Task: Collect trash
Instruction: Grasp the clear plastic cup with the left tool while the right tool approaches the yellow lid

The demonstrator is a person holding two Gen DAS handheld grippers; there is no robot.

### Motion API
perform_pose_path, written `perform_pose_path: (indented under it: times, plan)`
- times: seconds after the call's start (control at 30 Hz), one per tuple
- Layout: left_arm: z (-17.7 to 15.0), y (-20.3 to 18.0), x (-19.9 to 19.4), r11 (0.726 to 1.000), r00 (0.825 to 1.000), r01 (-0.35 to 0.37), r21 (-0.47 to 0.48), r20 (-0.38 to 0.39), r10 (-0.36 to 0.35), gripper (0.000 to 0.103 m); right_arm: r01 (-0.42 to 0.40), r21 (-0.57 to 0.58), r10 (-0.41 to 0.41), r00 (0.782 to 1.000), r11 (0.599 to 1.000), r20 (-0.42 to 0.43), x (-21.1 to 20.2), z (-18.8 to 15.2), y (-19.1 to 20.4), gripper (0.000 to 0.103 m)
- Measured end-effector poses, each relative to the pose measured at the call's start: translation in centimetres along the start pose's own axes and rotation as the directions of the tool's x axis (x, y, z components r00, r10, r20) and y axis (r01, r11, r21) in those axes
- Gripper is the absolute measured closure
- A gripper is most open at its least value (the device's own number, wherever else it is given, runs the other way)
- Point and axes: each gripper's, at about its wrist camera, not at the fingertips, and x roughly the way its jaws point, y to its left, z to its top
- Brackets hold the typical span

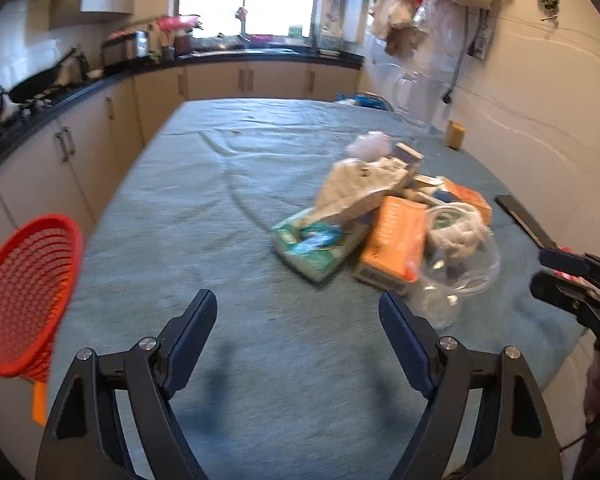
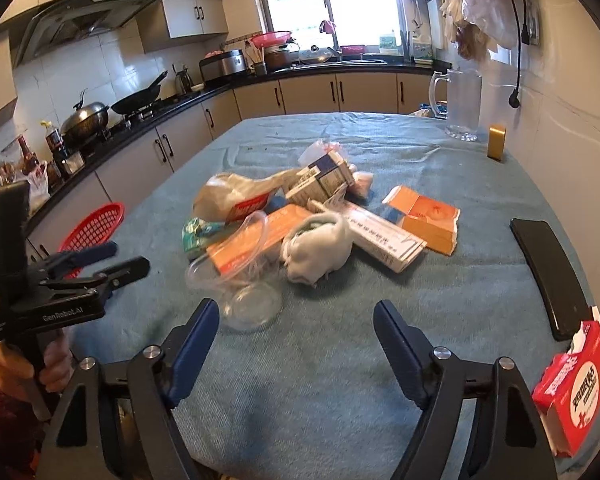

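A pile of trash lies mid-table on the blue cloth (image 1: pixel 204 208): an orange box (image 1: pixel 396 240), a green tissue pack (image 1: pixel 316 244), a crumpled paper bag (image 1: pixel 360 184) and a clear plastic cup (image 1: pixel 456 276). In the right wrist view the same cup (image 2: pixel 240 292) lies nearest, beside a white wad (image 2: pixel 320 252), a long white box (image 2: pixel 384 236) and an opened orange box (image 2: pixel 428 220). My left gripper (image 1: pixel 296 300) is open over bare cloth, left of the pile. My right gripper (image 2: pixel 296 307) is open just short of the cup and wad. A red basket (image 1: pixel 28 296) hangs off the table's left edge.
A glass pitcher (image 2: pixel 460 104) and a yellow block (image 2: pixel 496 142) stand at the far right by the wall. A flat black object (image 2: pixel 548 276) and a red carton (image 2: pixel 576 388) lie at the right edge. Kitchen counters (image 2: pixel 172 104) run along the left and back.
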Motion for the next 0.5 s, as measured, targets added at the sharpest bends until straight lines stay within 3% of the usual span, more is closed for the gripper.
perform_pose_path:
  times: [0.17, 0.2, 0.23, 0.33, 0.43, 0.5]
  plan:
    - [1.0, -2.4, 0.7, 0.987, 0.988, 0.155, 0.036, -0.034, -0.154, 0.024, 0.006, 0.067, -0.007, 1.0, 0.998, 0.011, -0.5, 1.3, -2.1, 0.023]
    - [1.4, -2.8, 1.0, 0.982, 0.982, 0.186, 0.033, -0.049, -0.184, 0.031, 0.008, 0.077, -0.008, 1.0, 0.997, 0.01, -0.6, 1.6, -2.5, 0.024]
    - [1.9, -3.2, 1.4, 0.979, 0.978, 0.201, 0.03, -0.063, -0.199, 0.037, 0.009, 0.09, -0.01, 1.0, 0.996, 0.009, -0.8, 1.9, -2.9, 0.026]
    - [3.2, -4.0, 3.0, 0.968, 0.961, 0.252, 0.012, -0.125, -0.248, 0.04, 0.003, 0.112, -0.005, 1.0, 0.994, 0.018, -1.5, 2.8, -4.0, 0.028]
    - [4.0, -4.4, 4.8, 0.964, 0.95, 0.264, 0.0, -0.172, -0.26, 0.042, 0.018, 0.122, -0.023, 0.999, 0.992, 0.037, -2.6, 4.0, -5.0, 0.029]
    - [4.2, -4.5, 6.1, 0.964, 0.941, 0.265, -0.015, -0.212, -0.262, 0.051, 0.034, 0.128, -0.04, 0.998, 0.991, 0.044, -3.2, 5.0, -5.8, 0.029]
